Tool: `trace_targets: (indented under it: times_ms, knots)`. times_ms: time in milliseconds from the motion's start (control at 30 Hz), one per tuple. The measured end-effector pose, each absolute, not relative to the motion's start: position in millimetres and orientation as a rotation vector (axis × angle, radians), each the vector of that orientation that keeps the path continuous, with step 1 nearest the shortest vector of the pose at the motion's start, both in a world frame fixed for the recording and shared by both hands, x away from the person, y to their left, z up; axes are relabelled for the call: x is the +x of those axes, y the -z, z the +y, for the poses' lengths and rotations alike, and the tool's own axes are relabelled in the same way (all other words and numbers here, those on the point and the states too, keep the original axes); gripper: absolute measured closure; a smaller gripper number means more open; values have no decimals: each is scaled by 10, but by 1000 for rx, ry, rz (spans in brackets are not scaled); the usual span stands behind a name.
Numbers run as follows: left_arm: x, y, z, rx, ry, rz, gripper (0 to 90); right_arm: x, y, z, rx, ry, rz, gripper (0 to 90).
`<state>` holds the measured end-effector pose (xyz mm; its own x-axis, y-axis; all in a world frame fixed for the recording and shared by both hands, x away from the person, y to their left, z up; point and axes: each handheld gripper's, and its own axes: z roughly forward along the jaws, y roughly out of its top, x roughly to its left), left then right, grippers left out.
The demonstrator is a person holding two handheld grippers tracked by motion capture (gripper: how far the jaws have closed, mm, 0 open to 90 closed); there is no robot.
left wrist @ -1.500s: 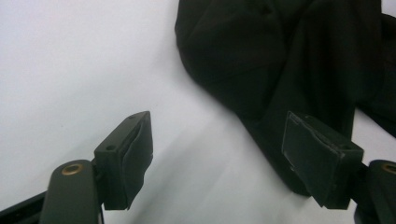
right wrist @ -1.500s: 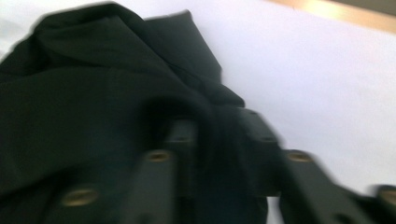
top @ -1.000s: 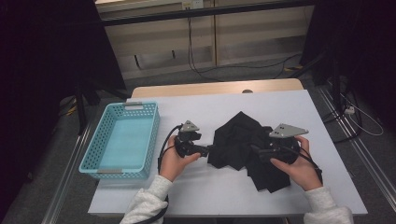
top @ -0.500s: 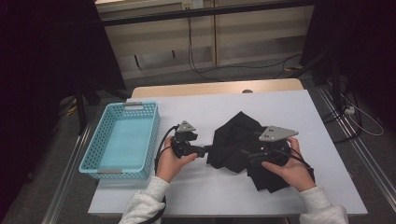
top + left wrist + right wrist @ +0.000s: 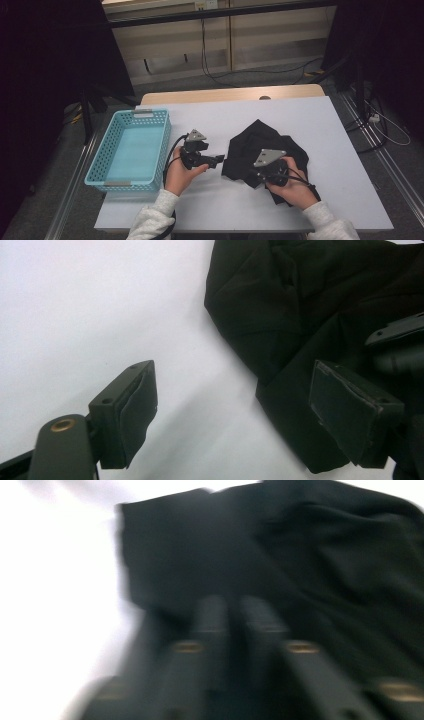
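1. The blue basket (image 5: 129,150) at the desk's (image 5: 350,175) left edge has nothing in it.
2. The black cloth (image 5: 265,145) lies crumpled right of centre.
3. The left gripper (image 5: 240,410) has its fingers spread wide, released, at the cloth's near-left edge.
4. The right gripper (image 5: 232,625) view is blurry, but its fingers look clenched together over the cloth; I can't tell if they pinch any fabric.

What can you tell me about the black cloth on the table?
The black cloth is a dark, matte fabric, crumpled into a loose heap with soft folds, lying on the white table right of the middle. The right gripper sits over its near edge, jaws close together. The left gripper is open at its left edge, one jaw over the fabric, one over bare table.
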<state>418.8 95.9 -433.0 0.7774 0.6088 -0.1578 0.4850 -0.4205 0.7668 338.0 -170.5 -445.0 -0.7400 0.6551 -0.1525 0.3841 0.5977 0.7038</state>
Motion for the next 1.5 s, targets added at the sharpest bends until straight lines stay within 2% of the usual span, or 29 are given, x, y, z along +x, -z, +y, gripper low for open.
trace_targets:
  times_ms: [233,367,467,533,633,667,867,1100,1300,1500]
  knots:
    - [4197,4367,930,2100,-177,809,189,3438,4289,-2088,998,-1110,2347,897]
    - [4205,4357,938,2093,-178,817,188,3390,4381,-1899,958,-1119,2411,517]
    - [4198,4348,943,2094,-183,812,188,3346,4466,-1673,860,-1088,2504,406]
    - [4197,4350,949,2091,-182,814,187,3318,4512,-1549,826,-1069,2544,373]
    - [4201,4353,968,2093,-179,819,186,3324,4555,-1492,801,-1016,2544,395]
    - [4204,4354,975,2093,-182,818,185,3339,4557,-1508,824,-1021,2535,439]
    - [4204,4368,961,2090,-178,822,183,3403,4551,-1638,886,-1011,2484,827]
    - [4193,4393,926,2099,-158,816,182,3444,4471,-1761,942,-1037,2449,847]
    - [4185,4400,912,2094,-148,815,182,3513,4297,-2175,1100,-1185,2245,857]
    - [4150,4405,824,2107,-137,779,182,3570,4356,-2483,1276,-1179,2120,860]
